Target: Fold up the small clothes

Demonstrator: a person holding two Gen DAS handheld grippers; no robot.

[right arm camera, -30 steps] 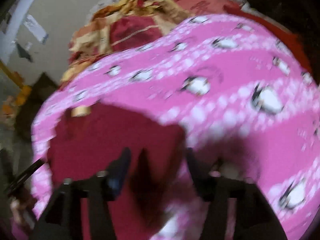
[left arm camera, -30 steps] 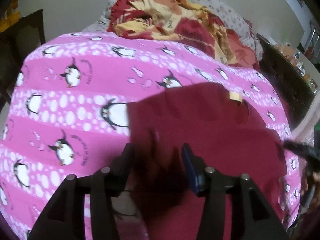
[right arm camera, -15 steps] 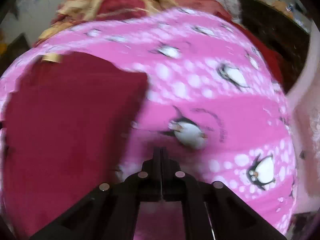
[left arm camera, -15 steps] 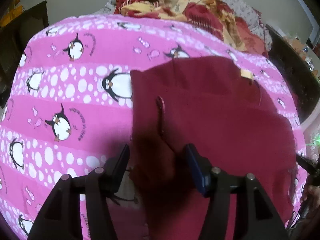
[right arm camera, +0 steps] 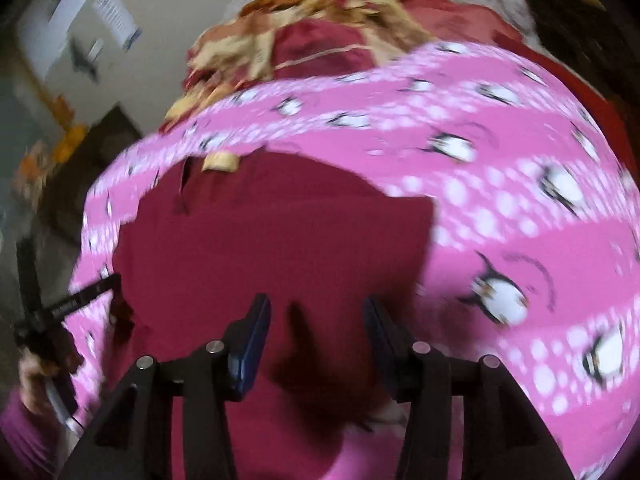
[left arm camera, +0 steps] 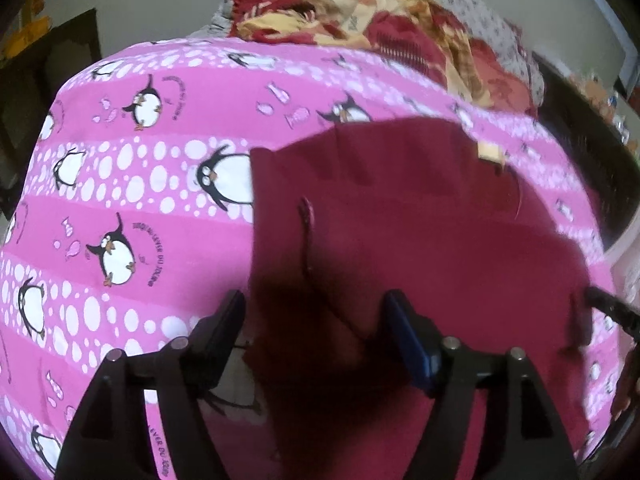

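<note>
Both hand-held grippers, left (left arm camera: 314, 330) and right (right arm camera: 316, 334), have just been opening and stand wide over the shirt (left arm camera: 420, 240), mid-frame on the bed (left arm camera: 140, 208). Soft, light cloth; pinch its lower corners.

Pink penguin bedsheet (left arm camera: 168, 216) with white dot bands covers bed. Crumpled red-and-yellow floral blanket (left arm camera: 360, 12) heaped at 12 o'clock, touching sheet's far edge. Grey-white patterned cloth (left arm camera: 492, 28) under it, toward 1 o'clock. Plain pale wall (left arm camera: 160, 0) behind. Dark furniture (left arm camera: 68, 52) at 10 o'clock against wall. Dark piece (left arm camera: 588, 128) with blurred small items at 2 o'clock. Right wrist view: white paper (right arm camera: 116, 16) on wall at 11 o'clock, blurred.
</note>
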